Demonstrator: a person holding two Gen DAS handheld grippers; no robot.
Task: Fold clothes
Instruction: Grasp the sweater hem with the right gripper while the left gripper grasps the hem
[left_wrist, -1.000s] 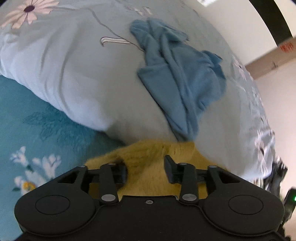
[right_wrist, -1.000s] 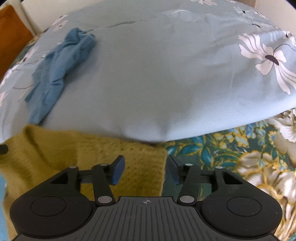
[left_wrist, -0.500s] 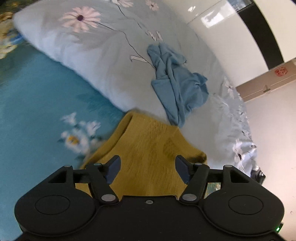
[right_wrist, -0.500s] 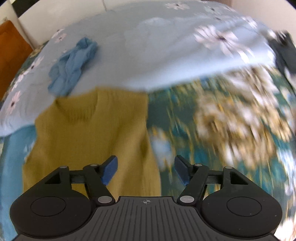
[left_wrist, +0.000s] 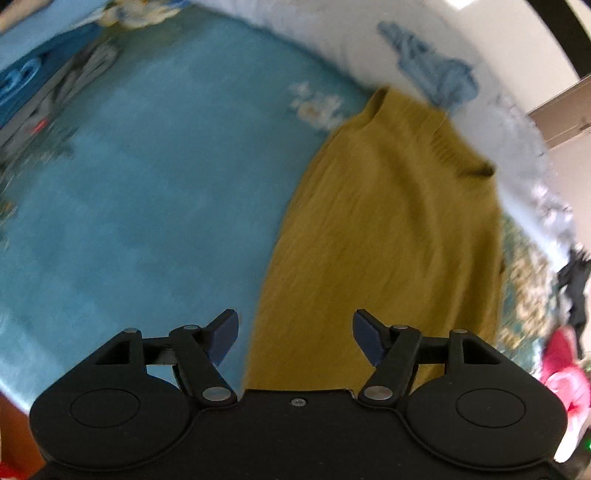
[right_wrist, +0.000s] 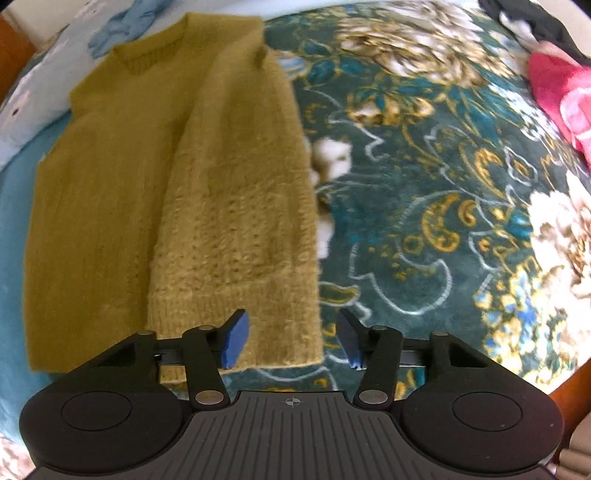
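The yellow sweater (right_wrist: 166, 192) lies flat with its sleeve folded in, cross-fold pending; the left claw (left_wrist: 295, 338) and right claw (right_wrist: 293, 338) at its hem both gape empty, the right's jaws just narrowing.

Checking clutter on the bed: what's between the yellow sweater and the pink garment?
Only bare floral bedspread between the yellow sweater and the pink garment, per the right wrist view.

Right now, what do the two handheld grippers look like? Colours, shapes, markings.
Both are matte black plastic. The left gripper has a smooth flat body with two round recessed discs, silver pivot rivets, a centre screw and dark blue finger pads. The right gripper matches it in shape, but its body is ribbed, with a small crosshair mark, and its pads are brighter blue. No cables or sleeves show.
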